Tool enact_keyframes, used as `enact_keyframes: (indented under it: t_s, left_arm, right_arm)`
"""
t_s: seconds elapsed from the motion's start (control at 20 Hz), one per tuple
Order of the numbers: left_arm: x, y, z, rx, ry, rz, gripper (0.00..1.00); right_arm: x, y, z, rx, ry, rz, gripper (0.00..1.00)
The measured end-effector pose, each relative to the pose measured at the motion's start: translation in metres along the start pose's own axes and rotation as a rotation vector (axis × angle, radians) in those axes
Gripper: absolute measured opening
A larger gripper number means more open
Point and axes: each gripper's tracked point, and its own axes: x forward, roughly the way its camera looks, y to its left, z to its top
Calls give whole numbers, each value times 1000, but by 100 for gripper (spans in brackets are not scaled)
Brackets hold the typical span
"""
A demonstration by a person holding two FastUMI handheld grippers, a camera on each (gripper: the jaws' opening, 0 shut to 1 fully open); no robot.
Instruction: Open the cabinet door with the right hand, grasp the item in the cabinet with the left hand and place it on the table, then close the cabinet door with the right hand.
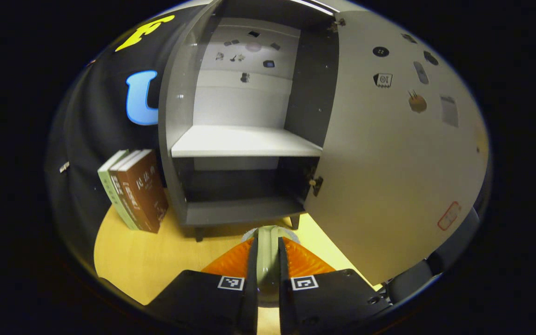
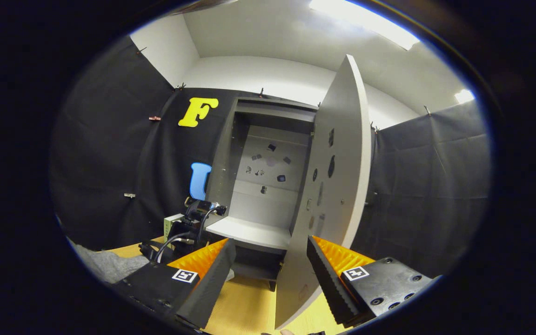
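item pinched between left gripper fingers, both pressing, held low over table in front of open cabinet. right gripper spread wide, holding nothing; door edge stands between its fingers, nearer this hand.

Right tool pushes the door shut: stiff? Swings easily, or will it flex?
Likely stiff: the door is a thick flat panel. It should swing, not slide, on hinges at the cabinet side. A slip seems unlikely: the right tool is open with the door's edge between its fingers.
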Motion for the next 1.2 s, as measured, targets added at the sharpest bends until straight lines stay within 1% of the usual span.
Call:
enact_keyframes:
  t_s: [0.1, 0.25, 0.35, 0.4, 0.45, 0.55, 0.65, 0.7, 0.75, 0.85, 0.9, 0.95, 1.0, 1.05, 1.15, 1.2]
  left_arm:
    - [6, -8, -20, -49, 11, 4, 22]
    - [18, -8, -50, -95, 4, 71, 22]
    - [28, -10, -68, -123, -13, 109, 22]
    - [34, -12, -81, -119, -23, 136, 22]
    - [38, -13, -95, -108, -25, 154, 22]
    - [44, -14, -116, -88, -31, 180, 23]
    - [52, -9, -139, -95, -27, 213, 23]
    - [57, -5, -149, -109, -17, 235, 26]
    - [60, 1, -159, -122, -12, 262, 24]
    - [67, 13, -171, -130, -6, 311, 26]
    - [70, 17, -176, -135, 1, 323, 26]
    - [72, 20, -180, -138, -1, 333, 29]
    - [74, 22, -183, -139, 4, 339, 27]
    - [78, 22, -186, -139, 7, 340, 29]
    - [78, 23, -184, -114, 8, 356, 29]
    - [79, 23, -183, -104, 10, 357, 32]
  right_arm:
    - [-9, -5, 0, 12, 0, 9, 97]
    - [-19, -22, -2, 35, 0, 35, 97]
    - [-29, -39, -3, 60, 0, 67, 97]
    - [-34, -49, -4, 73, 0, 81, 94]
    - [-36, -57, -7, 86, 2, 95, 97]
    - [-40, -73, -11, 105, 3, 115, 97]
    - [-40, -87, -19, 133, 14, 124, 97]
    - [-42, -95, -24, 144, 24, 123, 97]
    - [-44, -104, -30, 151, 32, 125, 97]
    - [-47, -117, -38, 161, 48, 124, 97]
    - [-47, -120, -42, 168, 56, 127, 97]
    - [-46, -123, -44, 172, 60, 128, 97]
    - [-45, -126, -45, 174, 60, 130, 97]
    - [-43, -128, -47, 175, 60, 132, 97]
    - [-41, -131, -50, 180, 65, 137, 97]
    - [-40, -133, -52, 181, 68, 138, 97]
